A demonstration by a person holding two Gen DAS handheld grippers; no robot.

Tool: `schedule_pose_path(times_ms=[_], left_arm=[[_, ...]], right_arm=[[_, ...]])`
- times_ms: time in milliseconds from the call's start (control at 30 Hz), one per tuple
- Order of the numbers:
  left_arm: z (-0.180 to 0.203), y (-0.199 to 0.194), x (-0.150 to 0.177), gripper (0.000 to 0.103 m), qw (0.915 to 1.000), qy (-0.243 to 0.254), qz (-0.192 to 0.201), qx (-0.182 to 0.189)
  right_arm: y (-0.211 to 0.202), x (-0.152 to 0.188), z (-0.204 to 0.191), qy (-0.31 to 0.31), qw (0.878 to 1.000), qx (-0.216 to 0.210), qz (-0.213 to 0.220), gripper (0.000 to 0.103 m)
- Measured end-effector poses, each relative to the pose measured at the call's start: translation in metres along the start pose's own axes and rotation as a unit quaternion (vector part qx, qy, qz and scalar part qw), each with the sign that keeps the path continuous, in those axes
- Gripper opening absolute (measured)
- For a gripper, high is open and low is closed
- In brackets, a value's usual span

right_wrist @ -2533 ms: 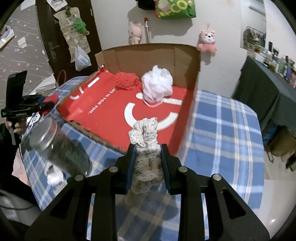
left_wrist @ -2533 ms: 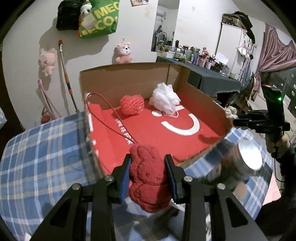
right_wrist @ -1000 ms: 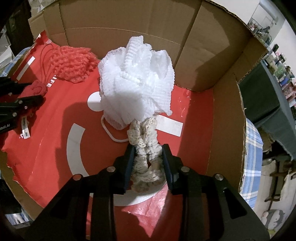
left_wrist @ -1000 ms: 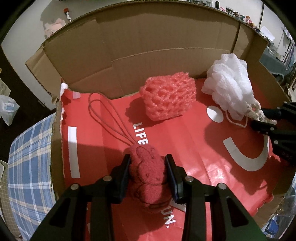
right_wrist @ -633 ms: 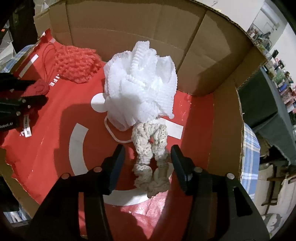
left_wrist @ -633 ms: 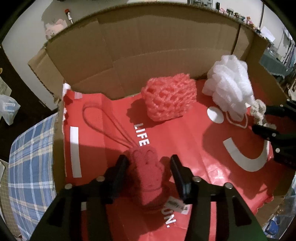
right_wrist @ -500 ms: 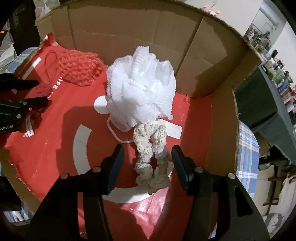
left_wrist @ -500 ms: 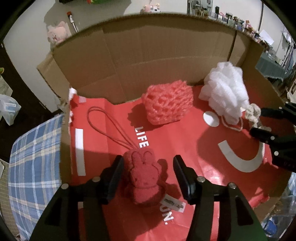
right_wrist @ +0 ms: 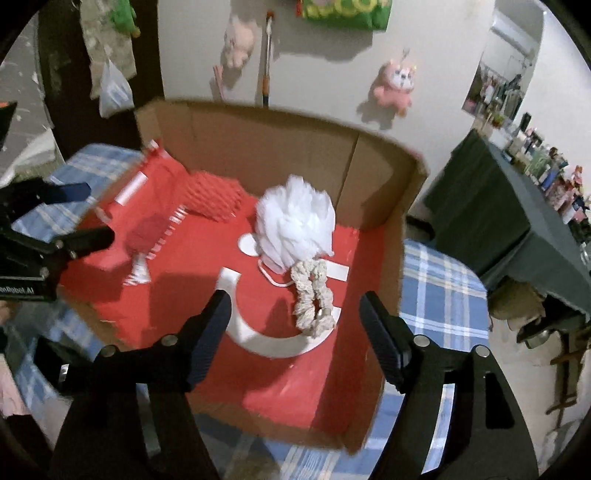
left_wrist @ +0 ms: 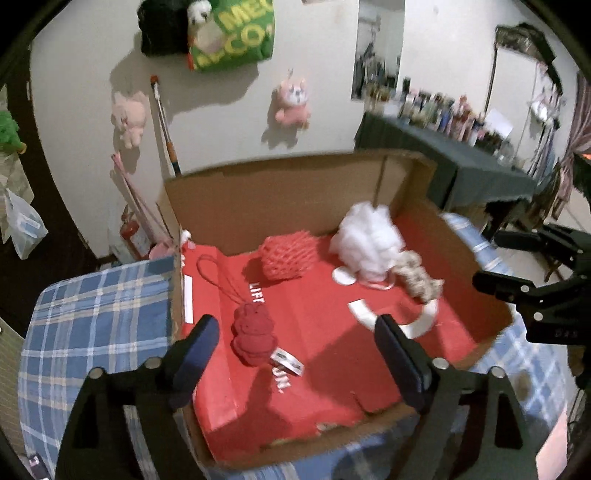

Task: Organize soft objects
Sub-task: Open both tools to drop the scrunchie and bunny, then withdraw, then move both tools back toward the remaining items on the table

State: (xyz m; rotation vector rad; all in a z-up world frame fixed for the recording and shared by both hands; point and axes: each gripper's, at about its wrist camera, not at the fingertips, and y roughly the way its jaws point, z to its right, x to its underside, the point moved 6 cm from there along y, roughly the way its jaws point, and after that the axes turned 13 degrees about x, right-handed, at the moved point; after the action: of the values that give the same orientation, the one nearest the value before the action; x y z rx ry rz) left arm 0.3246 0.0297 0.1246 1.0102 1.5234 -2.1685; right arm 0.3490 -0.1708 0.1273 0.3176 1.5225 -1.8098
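Observation:
A cardboard box [left_wrist: 280, 199] lined with a red bag stands on the checked tablecloth. Inside lie a red plush bunny [left_wrist: 253, 334], a red foam net [left_wrist: 288, 254], a white mesh puff [left_wrist: 369, 236] and a cream scrunchie [left_wrist: 419, 271]. My left gripper [left_wrist: 297, 345] hangs above the box's near edge, jaws opening, nothing between them; the bunny rests below. In the right wrist view my right gripper [right_wrist: 295, 321] is also opening and empty, above the scrunchie [right_wrist: 312, 295], which lies beside the puff [right_wrist: 295, 225]. Each gripper shows at the side of the other's view.
The blue checked tablecloth [left_wrist: 92, 317] surrounds the box. Plush toys [left_wrist: 291, 103] and a green bag [left_wrist: 232, 33] hang on the white wall behind. A dark table [right_wrist: 498, 206] with bottles stands to the right.
Both grippers let go of their loads and opened wide. They rose and drew back from the box. The bunny and the scrunchie stay on the red lining.

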Motion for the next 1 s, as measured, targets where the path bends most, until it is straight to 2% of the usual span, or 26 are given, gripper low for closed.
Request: schedule_pose_path(times_ms=[167,300,633,833,1000], left_arm=[[0.028,-0.050,0.010,0.098,0.9983,0.009,0.056,0.012],[0.047,-0.085,0.024,0.103,0.9949,0.017,0.098,0.016],[0.090,-0.143,0.081,0.103,0.9836,0.037,0.176,0.010],[0.099,-0.143,0.118,0.103,0.9828,0.026,0.182,0.016],[0.102,-0.134,0.147,0.103,0.9842,0.021,0.175,0.015]], right_arm=[[-0.061,0.008,0.006,0.023,0.998,-0.015,0.054,0.079],[-0.108,0.025,0.005,0.034,0.995,-0.014,0.098,0.080],[-0.170,0.089,-0.001,0.072,0.983,-0.007,0.167,0.084],[-0.186,0.130,-0.010,0.089,0.977,0.009,0.192,0.088],[-0.180,0.160,-0.017,0.102,0.975,0.032,0.193,0.088]])
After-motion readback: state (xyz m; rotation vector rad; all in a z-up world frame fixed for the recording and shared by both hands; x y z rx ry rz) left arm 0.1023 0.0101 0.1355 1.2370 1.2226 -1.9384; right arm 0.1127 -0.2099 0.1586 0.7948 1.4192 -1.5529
